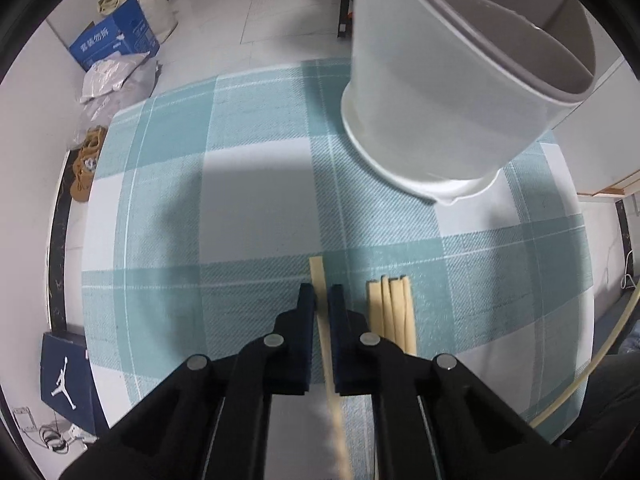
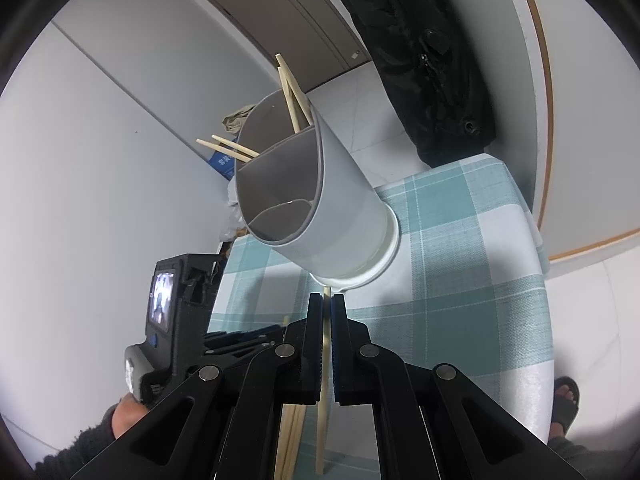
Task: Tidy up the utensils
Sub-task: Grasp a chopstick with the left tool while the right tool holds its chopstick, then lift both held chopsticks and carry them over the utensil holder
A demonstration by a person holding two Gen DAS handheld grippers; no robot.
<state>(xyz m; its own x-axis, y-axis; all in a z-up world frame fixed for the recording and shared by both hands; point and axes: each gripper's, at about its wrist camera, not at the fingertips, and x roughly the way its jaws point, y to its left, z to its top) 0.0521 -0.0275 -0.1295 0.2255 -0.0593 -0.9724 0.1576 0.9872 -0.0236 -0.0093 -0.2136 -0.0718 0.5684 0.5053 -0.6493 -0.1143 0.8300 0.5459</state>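
Note:
My left gripper (image 1: 323, 300) is shut on a single wooden chopstick (image 1: 317, 276) low over the blue checked tablecloth (image 1: 256, 208). Several loose chopsticks (image 1: 390, 308) lie on the cloth just to its right. The grey divided utensil holder (image 1: 440, 92) stands at the back right. In the right wrist view my right gripper (image 2: 327, 312) is shut on another chopstick (image 2: 325, 344), its tip just below the holder's base. The holder (image 2: 320, 208) has several chopsticks (image 2: 294, 96) in its far compartments. More chopsticks (image 2: 292, 432) lie on the cloth below the left gripper body (image 2: 168, 312).
The table edge (image 1: 100, 208) drops off to the left, with a blue box (image 1: 116, 40), bags and shoes on the floor. A dark Jordan box (image 1: 66, 380) sits low left. A black bag (image 2: 420, 60) stands behind the table.

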